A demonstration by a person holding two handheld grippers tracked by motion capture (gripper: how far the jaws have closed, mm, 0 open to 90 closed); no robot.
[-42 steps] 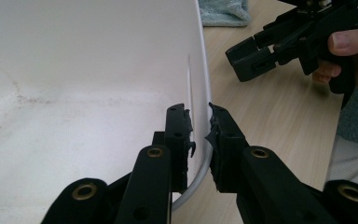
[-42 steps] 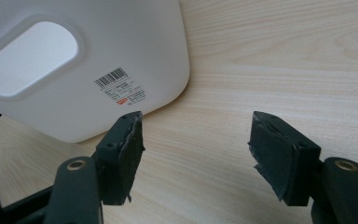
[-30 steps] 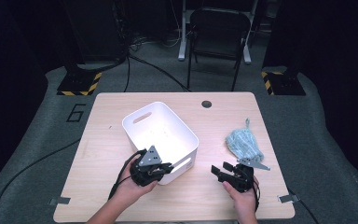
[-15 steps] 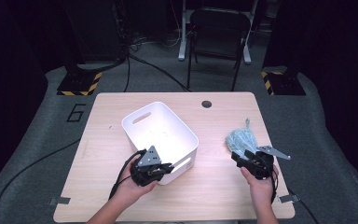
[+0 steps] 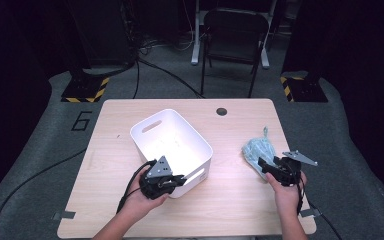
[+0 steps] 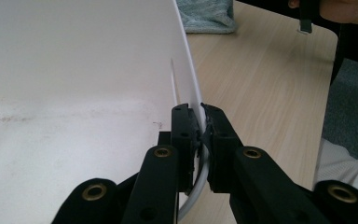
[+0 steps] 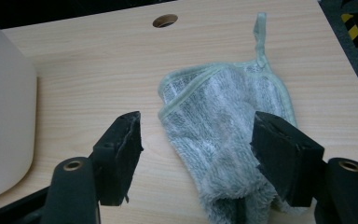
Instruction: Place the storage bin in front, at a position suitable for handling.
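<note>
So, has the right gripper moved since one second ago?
Yes. In the high view the right gripper has moved away from the white bin, toward the table's right edge, and now sits at the green cloth.

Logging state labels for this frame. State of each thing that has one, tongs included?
white bin: upright on the table, nothing visible inside, near wall clamped
left tongs: shut on the white bin's wall
right tongs: open, jaws either side of the cloth, not gripping
cloth: crumpled, flat on the table, outside the bin, loop pointing away
</note>
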